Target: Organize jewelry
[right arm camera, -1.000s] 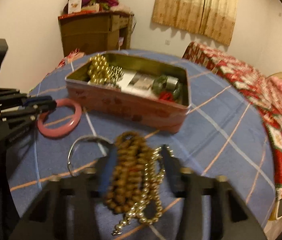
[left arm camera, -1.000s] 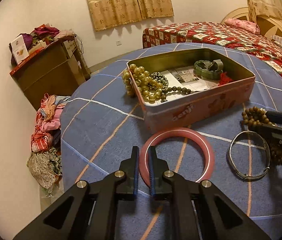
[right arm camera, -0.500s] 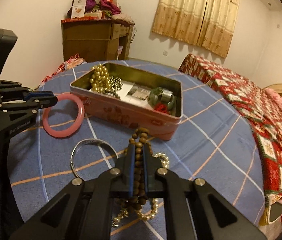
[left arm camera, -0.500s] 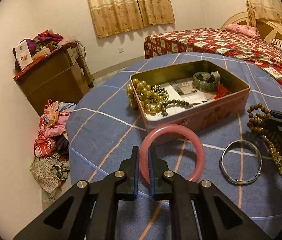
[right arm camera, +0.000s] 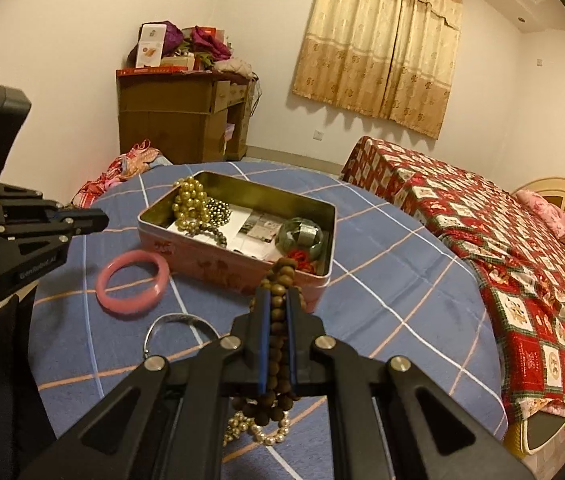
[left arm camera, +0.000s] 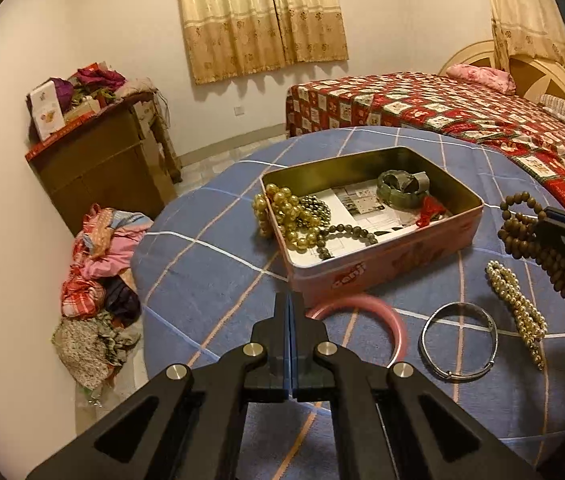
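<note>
The worktop point(left arm camera: 210, 264) under my fingers wears a blue checked cloth and carries everything. Ahead of both grippers sits the pink tin point(left arm camera: 386, 264), lid off, holding a heap of gold beads point(left arm camera: 282, 216) that spills over its left rim, a dark bead string point(left arm camera: 346, 234), a green bangle point(left arm camera: 400, 190) and something red point(left arm camera: 430, 210) on printed paper.

My left gripper point(left arm camera: 291, 320) has its fingers pressed together with nothing between them. The pink bangle point(left arm camera: 378, 316) lies flat just right of their tips, against the tin's front wall. Right of that lies the silver bangle point(left arm camera: 458, 340), and beyond it a pale bead strand point(left arm camera: 516, 310) stretched on the cloth.

My right gripper point(right arm camera: 278, 304) pinches the brown wooden beads point(right arm camera: 278, 320) between its fingers, lifted off the cloth; loops stick out past the tips toward the tin's near corner, and the rest hangs below. Pale beads point(right arm camera: 266, 434) show under my right fingers.
</note>
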Action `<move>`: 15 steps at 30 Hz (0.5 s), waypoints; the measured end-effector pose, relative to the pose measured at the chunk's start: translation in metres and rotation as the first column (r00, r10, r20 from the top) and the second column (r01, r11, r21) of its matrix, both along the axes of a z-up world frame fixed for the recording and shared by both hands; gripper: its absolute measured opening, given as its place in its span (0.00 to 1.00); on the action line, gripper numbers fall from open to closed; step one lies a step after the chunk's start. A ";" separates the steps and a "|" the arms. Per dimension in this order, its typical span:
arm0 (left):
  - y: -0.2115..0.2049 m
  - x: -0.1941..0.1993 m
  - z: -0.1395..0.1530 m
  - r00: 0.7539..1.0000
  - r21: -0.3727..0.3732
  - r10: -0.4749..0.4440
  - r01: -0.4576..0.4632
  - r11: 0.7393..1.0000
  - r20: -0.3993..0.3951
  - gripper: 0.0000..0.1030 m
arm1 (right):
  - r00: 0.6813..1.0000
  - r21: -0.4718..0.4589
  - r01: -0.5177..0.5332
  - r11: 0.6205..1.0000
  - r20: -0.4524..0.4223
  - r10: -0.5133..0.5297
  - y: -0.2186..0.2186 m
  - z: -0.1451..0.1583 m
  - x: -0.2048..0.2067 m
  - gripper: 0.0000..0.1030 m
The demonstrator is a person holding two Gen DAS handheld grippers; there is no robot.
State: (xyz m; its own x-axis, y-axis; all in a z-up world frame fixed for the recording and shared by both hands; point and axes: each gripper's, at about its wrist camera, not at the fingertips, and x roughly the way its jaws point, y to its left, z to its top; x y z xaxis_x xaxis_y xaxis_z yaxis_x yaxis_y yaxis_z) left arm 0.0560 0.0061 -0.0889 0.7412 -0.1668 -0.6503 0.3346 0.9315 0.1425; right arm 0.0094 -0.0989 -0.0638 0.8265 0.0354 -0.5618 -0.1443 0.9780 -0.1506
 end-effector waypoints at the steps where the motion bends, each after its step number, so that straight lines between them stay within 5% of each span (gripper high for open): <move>1: 0.001 0.001 0.000 1.000 -0.014 0.003 -0.003 1.000 -0.003 0.00 | 1.000 0.002 0.002 1.000 0.001 -0.002 -0.001 0.000 0.000 0.09; 4: -0.005 0.006 -0.006 0.999 -0.007 -0.005 0.004 1.000 -0.043 0.06 | 1.000 0.007 0.008 1.000 0.002 -0.008 -0.004 0.001 0.000 0.09; 6: -0.009 0.007 -0.015 0.999 0.027 0.002 0.000 1.000 -0.053 0.50 | 1.000 0.009 0.011 1.000 0.004 -0.011 -0.005 0.001 -0.001 0.09; 8: -0.012 0.007 -0.024 0.999 0.058 0.021 -0.019 0.998 -0.040 0.68 | 1.000 0.010 0.009 1.000 0.002 -0.009 -0.006 0.001 -0.001 0.09; 13: -0.011 0.018 -0.042 0.995 0.078 0.034 -0.027 0.997 -0.097 0.67 | 1.000 0.018 0.007 1.000 -0.006 -0.007 -0.008 -0.003 -0.001 0.09; 15: -0.007 0.022 -0.044 0.994 0.052 0.036 -0.031 0.998 -0.107 0.53 | 1.000 0.022 0.006 1.000 -0.006 -0.006 -0.009 -0.004 -0.001 0.09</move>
